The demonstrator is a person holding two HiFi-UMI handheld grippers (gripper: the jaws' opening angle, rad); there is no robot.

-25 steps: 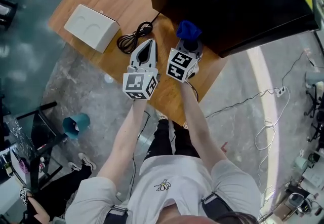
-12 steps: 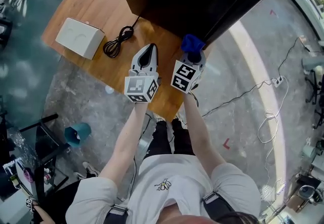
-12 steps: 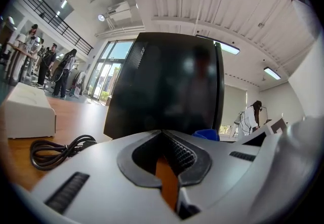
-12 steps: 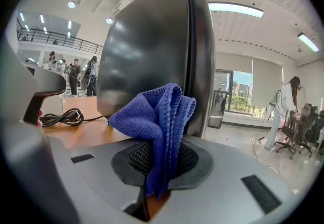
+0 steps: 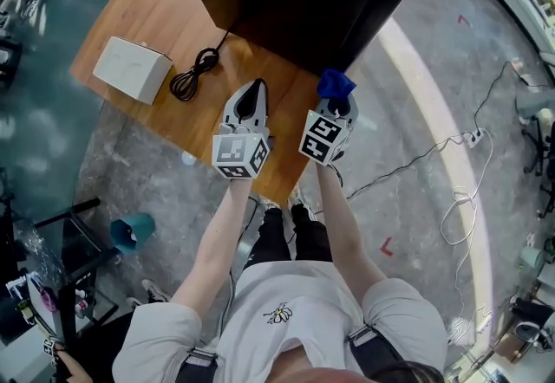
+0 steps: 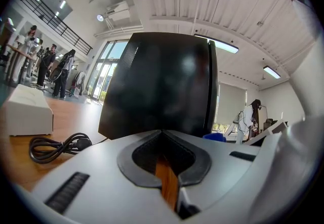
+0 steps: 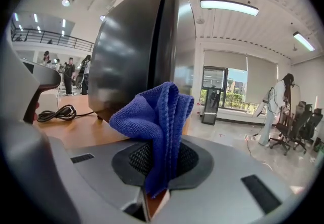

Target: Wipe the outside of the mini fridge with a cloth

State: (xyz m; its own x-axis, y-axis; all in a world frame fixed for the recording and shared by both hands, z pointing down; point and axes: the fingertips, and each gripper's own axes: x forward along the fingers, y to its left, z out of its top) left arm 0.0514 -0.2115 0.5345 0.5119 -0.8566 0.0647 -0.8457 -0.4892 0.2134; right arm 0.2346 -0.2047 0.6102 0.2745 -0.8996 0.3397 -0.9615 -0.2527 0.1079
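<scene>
Clamping a folded blue cloth [image 7: 157, 116] between the jaws of the right gripper [image 7: 154, 177], the fabric bunching up above them and a narrow tail hanging down through the slot. Holding that cloth close to the front corner of the black mini fridge [image 7: 136, 50], by the door edge, with no clear contact showing between the two.

Pressing the jaws of the left gripper [image 6: 164, 167] together on nothing, only a thin slit of wood showing between them. Pointing that gripper at the fridge's dark side wall, short of it.

Hovering both grippers side by side above the near edge of the wooden surface [image 5: 156, 0], the right one at its corner. Carrying the mini fridge on the far part of that surface.

Lying to the left of the left gripper, a coiled black power cable [image 5: 192, 74], leading toward the fridge's base. Sitting beyond it and apart from it, a white box [image 5: 132, 68].

Standing on the grey floor [image 5: 416, 139] beside the surface, a teal bin [image 5: 132, 230]. Trailing across the floor at the right, a white cord [image 5: 460, 199].

Standing far off in both gripper views, several people [image 6: 61, 73].
</scene>
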